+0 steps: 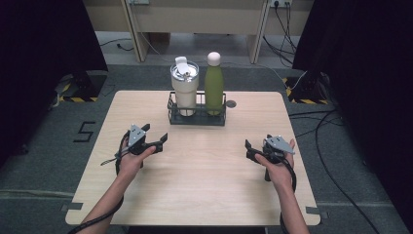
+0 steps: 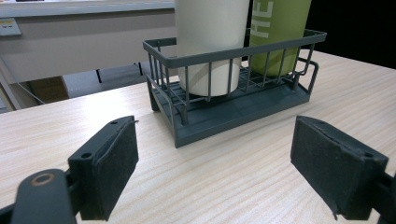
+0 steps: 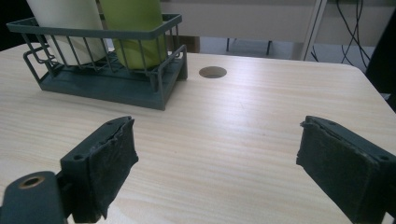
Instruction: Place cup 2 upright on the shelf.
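A dark wire rack [image 1: 197, 117] is sitting at the table's [image 1: 204, 185] far edge, holding a cream tumbler [image 1: 184, 87] and, just beside it, a green bottle [image 1: 213, 85]. Nearer the person than the rack, the left gripper [image 1: 158, 141] and right gripper [image 1: 249, 148] are both gaping wide, holding nothing. The bottle is probably smooth, rigid and slippery; its mid-body above the rack's rim is offering the surest grip.

A dark wire rack [image 1: 197, 117] is set at the far middle of the pale wooden tabletop [image 1: 204, 175]. In it a cream lidded tumbler [image 1: 184, 87] is stood at the left and a green bottle [image 1: 213, 85] at the right. A round hole [image 1: 231, 104] is found just right of the rack.
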Action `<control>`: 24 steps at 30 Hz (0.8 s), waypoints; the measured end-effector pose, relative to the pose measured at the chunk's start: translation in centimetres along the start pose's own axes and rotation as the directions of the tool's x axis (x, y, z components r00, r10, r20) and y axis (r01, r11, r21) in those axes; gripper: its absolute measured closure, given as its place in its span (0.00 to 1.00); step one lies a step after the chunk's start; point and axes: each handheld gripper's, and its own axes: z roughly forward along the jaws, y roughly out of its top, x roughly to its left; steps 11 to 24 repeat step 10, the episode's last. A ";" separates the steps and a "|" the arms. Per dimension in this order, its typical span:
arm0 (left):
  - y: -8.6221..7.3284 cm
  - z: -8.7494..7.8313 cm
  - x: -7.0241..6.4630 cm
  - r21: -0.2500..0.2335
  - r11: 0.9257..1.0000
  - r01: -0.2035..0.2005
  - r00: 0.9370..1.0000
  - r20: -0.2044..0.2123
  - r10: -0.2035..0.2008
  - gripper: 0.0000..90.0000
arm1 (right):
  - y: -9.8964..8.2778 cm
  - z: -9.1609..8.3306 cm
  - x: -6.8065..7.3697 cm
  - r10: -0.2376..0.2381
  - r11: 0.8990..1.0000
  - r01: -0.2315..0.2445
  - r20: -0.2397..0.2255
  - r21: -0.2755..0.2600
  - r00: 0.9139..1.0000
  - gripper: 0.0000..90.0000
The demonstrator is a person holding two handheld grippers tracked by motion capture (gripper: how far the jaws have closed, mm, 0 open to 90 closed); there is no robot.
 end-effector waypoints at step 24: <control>0.1 0.0 0.0 -0.002 1.000 0.002 1.000 0.002 -0.002 0.16 | -0.2 -0.3 -0.1 -0.001 1.000 0.001 -0.004 -0.003 1.000 0.13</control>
